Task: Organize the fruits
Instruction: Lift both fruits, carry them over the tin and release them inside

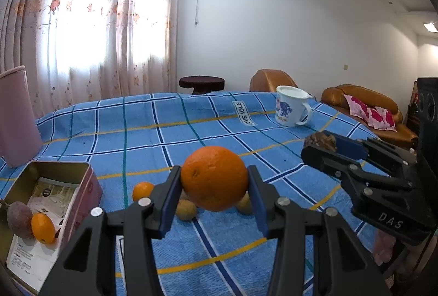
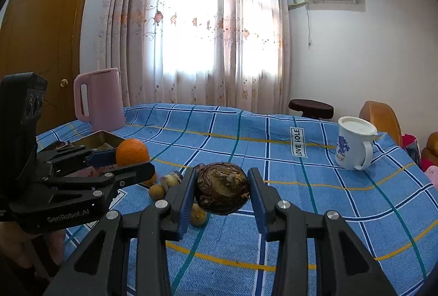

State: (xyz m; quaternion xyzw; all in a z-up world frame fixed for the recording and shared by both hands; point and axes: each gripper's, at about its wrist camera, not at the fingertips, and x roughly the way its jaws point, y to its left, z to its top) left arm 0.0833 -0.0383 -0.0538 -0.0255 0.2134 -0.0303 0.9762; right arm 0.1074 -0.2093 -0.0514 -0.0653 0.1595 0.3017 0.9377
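My left gripper [image 1: 215,181] is shut on a large orange [image 1: 214,177], lifted above the blue checked cloth [image 1: 164,140]. My right gripper [image 2: 223,190] is shut on a dark brown wrinkled fruit [image 2: 223,187], also off the cloth; the same gripper [image 1: 319,144] and fruit [image 1: 320,141] show at the right of the left wrist view. A metal tin [image 1: 82,183] at the left holds a purple fruit [image 1: 19,219] and a small orange [image 1: 43,228]. Loose on the cloth lie a small orange [image 1: 142,190] and yellowish-brown small fruits [image 1: 185,209].
A pink kettle [image 2: 100,100] stands at the back left, next to the tin [image 2: 101,137]. A white lidded mug [image 2: 354,142] sits at the back right. Past the table are a dark stool [image 2: 310,105], brown sofas [image 1: 364,104] and a curtained window.
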